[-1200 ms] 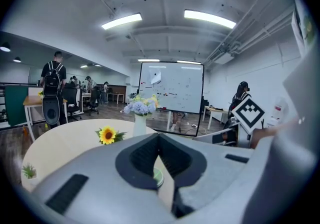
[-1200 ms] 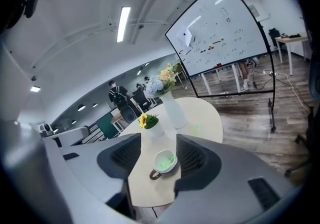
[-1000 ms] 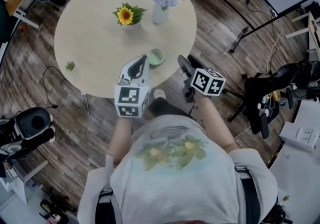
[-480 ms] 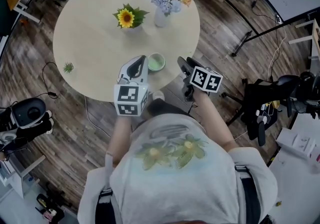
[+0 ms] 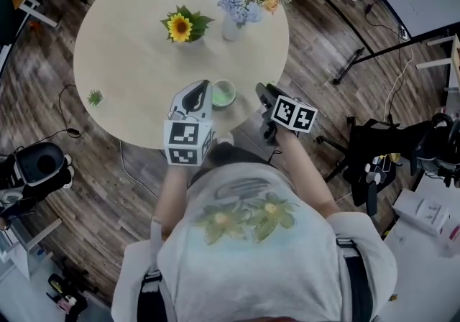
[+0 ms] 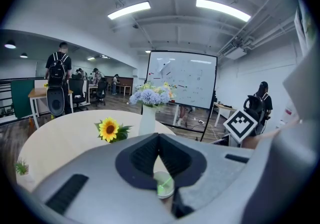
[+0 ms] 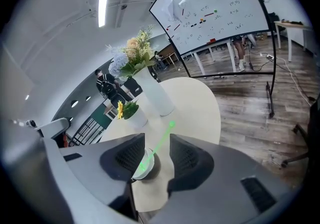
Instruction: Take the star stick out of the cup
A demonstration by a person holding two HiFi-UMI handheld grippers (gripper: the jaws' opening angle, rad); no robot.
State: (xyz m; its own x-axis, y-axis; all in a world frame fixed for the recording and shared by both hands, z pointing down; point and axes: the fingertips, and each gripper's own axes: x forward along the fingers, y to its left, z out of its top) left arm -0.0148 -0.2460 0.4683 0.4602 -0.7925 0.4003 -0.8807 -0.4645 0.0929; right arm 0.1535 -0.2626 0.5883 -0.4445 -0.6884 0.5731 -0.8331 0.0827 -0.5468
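Left tool [image 6: 159, 140]: jaws together, beside cup [image 5: 224, 94] at tabletop's [image 5: 129, 62] five o'clock | right tool [image 7: 156, 137]: jaws apart, just been closing, star stick [image 7: 164, 135] between them untouched | whiteboard [image 7: 215, 13] writing unreadable

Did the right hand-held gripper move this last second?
Yes: right hand-held gripper moved up-frame relative to the pale green cup; jaws have just been closing, nothing between them.

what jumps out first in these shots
The bright green star stick leans out of the cup at the round table's near edge, between the right tool's jaws, which have just been closing. Behind stand a pastel flower vase and a potted sunflower.
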